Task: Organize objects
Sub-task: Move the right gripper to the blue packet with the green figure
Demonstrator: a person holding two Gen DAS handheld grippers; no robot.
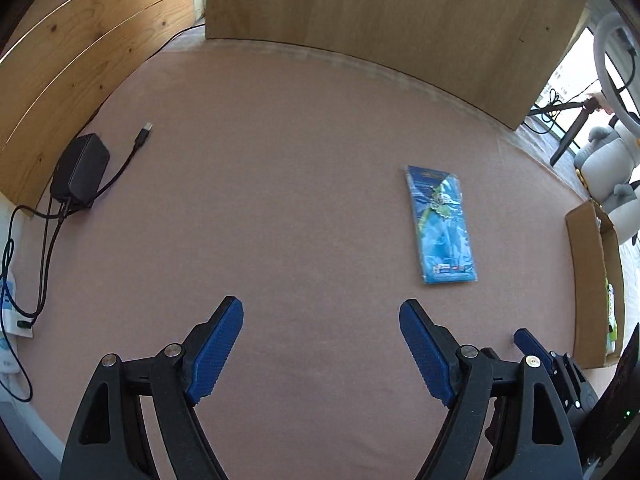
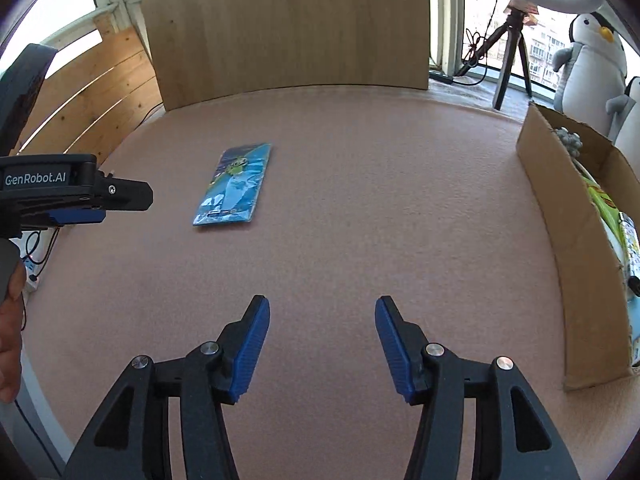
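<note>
— Where's the blue packet (image 1: 440, 226)?
— Flat on the pink counter (image 1: 280, 200), left of the cardboard box (image 2: 560, 216).
— The jaws?
— Left gripper (image 1: 321, 354) wide apart, right gripper (image 2: 322, 350) parted; both empty.

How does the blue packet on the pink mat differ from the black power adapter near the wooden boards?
The flat blue plastic packet is thin, glossy and printed with a green figure; the black power adapter is a chunky, matte, plain block. The packet lies loose with nothing attached, while the adapter has black cables running from it. The packet sits near the open cardboard box; the adapter sits at the opposite edge. Both rest on the pink mat, untouched.
</note>
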